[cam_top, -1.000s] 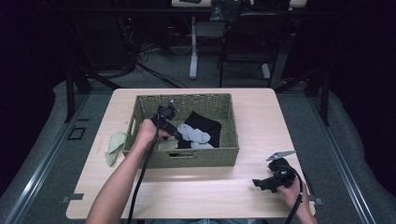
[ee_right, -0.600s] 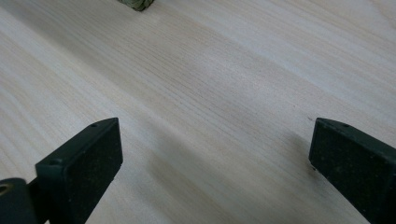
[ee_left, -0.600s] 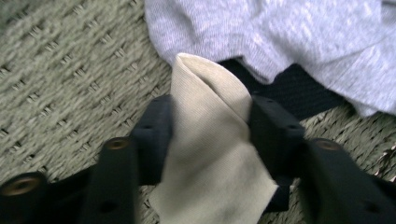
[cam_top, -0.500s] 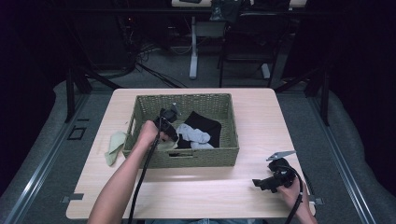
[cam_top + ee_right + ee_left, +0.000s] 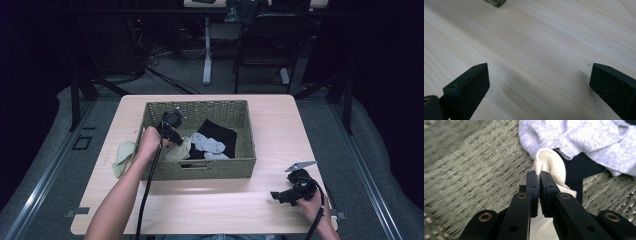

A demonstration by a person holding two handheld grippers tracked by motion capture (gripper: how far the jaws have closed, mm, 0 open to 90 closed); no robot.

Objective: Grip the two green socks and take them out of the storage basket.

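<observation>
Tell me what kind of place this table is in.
Probably a lab or recording workspace: a wooden table under bright light, dark surroundings, loose cables on the floor and desk legs behind.

Bright tabletop (image 5: 210,200) under overhead light, dark surroundings, motion blur on basket weave (image 5: 461,157) at left

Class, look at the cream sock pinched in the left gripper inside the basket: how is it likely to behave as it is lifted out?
The cream sock will probably hang limp: it already folds softly over the left gripper. It looks light, thin knit fabric. It may drag the grey sock lying against it in the basket.
</observation>
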